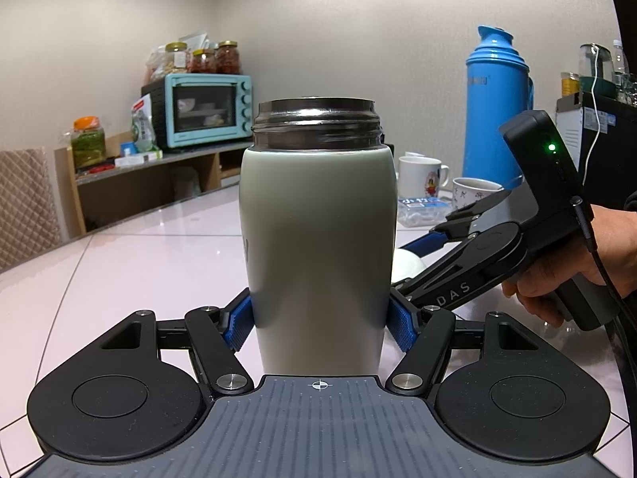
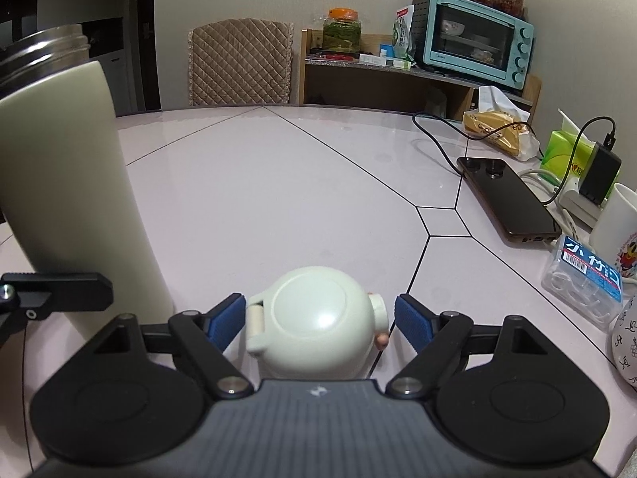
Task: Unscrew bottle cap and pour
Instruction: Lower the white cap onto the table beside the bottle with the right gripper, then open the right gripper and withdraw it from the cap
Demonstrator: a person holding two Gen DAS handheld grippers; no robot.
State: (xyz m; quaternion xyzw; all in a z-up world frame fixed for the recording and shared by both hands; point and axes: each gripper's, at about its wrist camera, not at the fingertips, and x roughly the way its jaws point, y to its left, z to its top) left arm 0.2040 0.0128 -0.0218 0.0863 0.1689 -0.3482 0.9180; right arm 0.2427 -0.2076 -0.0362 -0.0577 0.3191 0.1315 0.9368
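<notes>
Bottle uncapped and clamped, cap lying between slack fingers.

Left wrist view: left tool (image 1: 318, 324) clamped low on upright grey-green steel-necked flask (image 1: 318, 231), blue pads pressed on both sides, standing on glossy pale table (image 1: 131, 263); likely heavy, rigid, smooth-walled, so best held higher on the body for tipping; right tool (image 1: 402, 275) angled down beside it, gripped by a hand (image 1: 577, 275).
Right wrist view: right tool (image 2: 318, 322) spread apart around pale domed screw cap (image 2: 314, 334) resting on table, pads not touching; light, hard, rounded, apt to slip.

The left gripper (image 1: 320, 320) is clamping with both blue pads pressing inward, while the right gripper (image 2: 318, 320) is resting with its jaws spread apart
</notes>
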